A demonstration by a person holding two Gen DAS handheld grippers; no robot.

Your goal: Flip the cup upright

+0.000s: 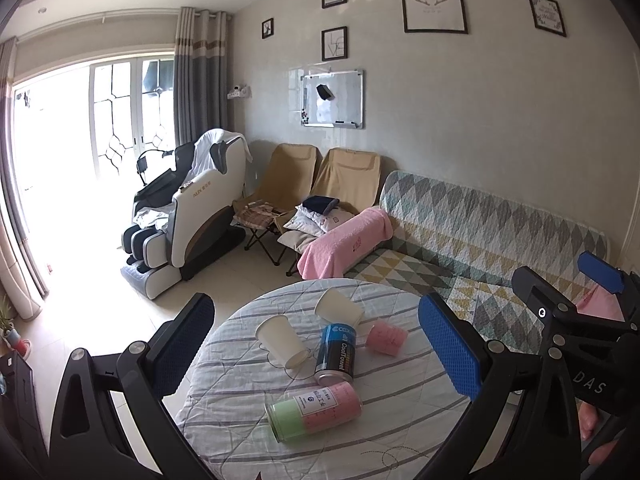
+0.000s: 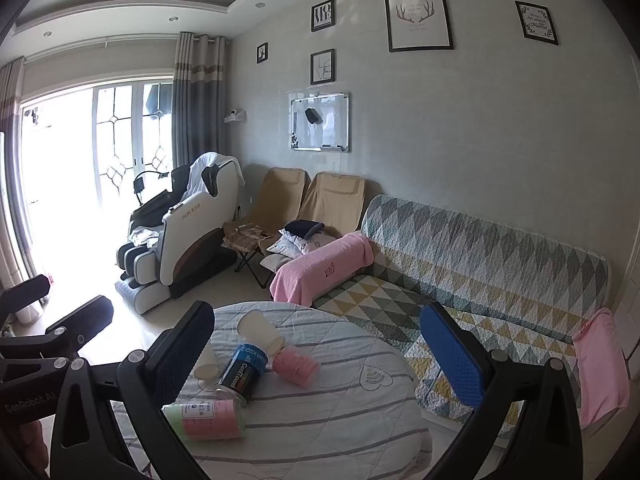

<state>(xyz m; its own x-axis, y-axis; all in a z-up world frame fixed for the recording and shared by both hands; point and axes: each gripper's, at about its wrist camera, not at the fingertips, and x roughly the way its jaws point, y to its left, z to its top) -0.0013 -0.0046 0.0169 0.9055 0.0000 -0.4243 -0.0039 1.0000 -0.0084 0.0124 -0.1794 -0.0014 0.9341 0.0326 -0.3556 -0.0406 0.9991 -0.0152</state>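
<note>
Several containers lie on their sides on a round table with a striped cloth [image 1: 240, 404] [image 2: 360, 412]. Two white paper cups [image 1: 282, 341] [image 1: 339, 307] lie at the far side; one shows in the right wrist view [image 2: 260, 330]. A small pink cup [image 1: 386, 338] [image 2: 297, 365], a blue can [image 1: 336, 354] [image 2: 242, 372] and a pink-and-green can [image 1: 314, 410] [image 2: 206, 418] lie near them. My left gripper [image 1: 316, 360] is open and empty above the table. My right gripper [image 2: 316, 360] is open and empty too, and shows at the right of the left wrist view [image 1: 600, 276].
A patterned sofa [image 1: 480, 240] [image 2: 480, 260] with a pink towel [image 1: 344, 244] stands right of the table. Two beige folding chairs [image 1: 320, 184] and a massage chair [image 1: 192, 212] stand by the far wall. Bright balcony doors are at the left.
</note>
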